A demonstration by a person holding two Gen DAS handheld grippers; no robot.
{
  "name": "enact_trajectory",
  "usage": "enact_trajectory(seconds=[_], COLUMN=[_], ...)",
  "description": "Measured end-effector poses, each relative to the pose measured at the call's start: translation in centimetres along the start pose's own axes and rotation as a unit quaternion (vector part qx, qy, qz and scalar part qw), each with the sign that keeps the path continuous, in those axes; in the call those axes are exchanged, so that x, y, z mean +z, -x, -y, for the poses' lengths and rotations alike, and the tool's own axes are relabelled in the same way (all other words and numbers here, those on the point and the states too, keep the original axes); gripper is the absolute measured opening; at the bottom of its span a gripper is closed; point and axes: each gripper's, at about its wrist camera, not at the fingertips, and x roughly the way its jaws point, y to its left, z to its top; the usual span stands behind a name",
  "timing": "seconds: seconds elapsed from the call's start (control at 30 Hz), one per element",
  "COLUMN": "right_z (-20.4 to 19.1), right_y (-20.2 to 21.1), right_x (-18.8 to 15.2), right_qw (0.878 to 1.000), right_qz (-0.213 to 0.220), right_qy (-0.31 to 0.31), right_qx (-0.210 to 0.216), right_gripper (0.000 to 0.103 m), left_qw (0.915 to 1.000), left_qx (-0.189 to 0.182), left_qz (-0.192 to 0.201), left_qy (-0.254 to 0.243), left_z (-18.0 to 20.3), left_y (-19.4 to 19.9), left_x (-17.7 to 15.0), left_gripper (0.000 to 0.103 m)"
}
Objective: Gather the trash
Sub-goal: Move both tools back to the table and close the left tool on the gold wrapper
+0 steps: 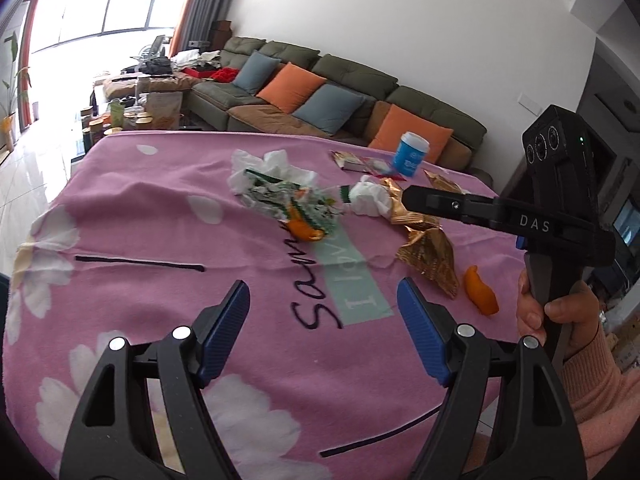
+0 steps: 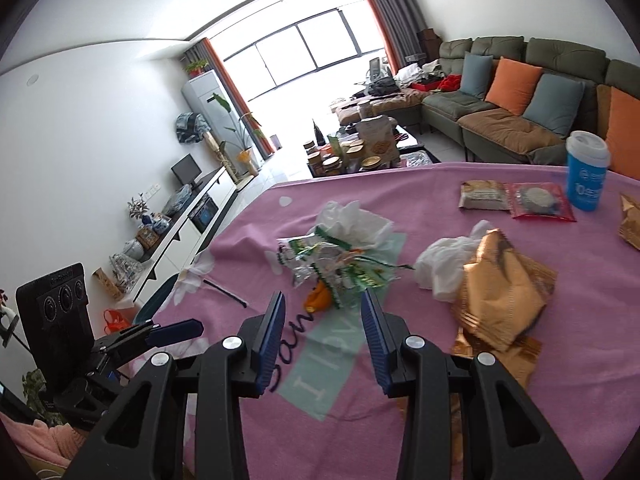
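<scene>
Trash lies mid-table on a pink flowered cloth: a crumpled green-and-white wrapper, an orange peel at its near edge, a white tissue wad, gold wrappers and a second peel. My left gripper hovers wide open over the cloth, short of the pile, holding nothing. My right gripper is partly open and empty, its tips just before the peel and wrapper. A hand holds it.
A blue cup with a white lid and two snack packets sit near the far edge. Beyond the table are a green sofa with cushions, a crowded low table and a TV cabinet.
</scene>
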Motion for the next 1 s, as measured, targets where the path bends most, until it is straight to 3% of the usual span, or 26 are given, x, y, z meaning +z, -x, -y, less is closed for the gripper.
enact_trajectory(seconds=[0.33, 0.4, 0.77, 0.87, 1.0], right_z=[7.5, 8.6, 11.6, 12.0, 12.4], right_y=[3.4, 3.5, 3.5, 3.5, 3.4], right_x=[0.0, -0.3, -1.5, -1.6, -1.8], right_qw=[0.996, 0.996, 0.994, 0.994, 0.994], right_qz=[0.031, 0.032, 0.018, 0.017, 0.016], right_qy=[-0.053, -0.062, -0.085, -0.09, -0.096], right_qx=[-0.058, -0.06, -0.059, -0.058, -0.053], right_gripper=[0.037, 0.042, 0.043, 0.043, 0.043], left_qw=[0.9966, 0.9957, 0.9897, 0.9872, 0.984], left_qx=[-0.061, -0.066, -0.08, -0.091, -0.103], left_qz=[-0.049, -0.06, -0.119, -0.13, -0.144], left_qy=[-0.025, -0.026, -0.005, 0.009, 0.022], left_z=[5.5, 6.2, 7.9, 7.8, 7.7], left_y=[-6.6, -7.6, -13.4, -14.4, -15.6], left_x=[2.3, 2.5, 3.1, 3.4, 3.6], left_gripper=[0.075, 0.075, 0.074, 0.07, 0.057])
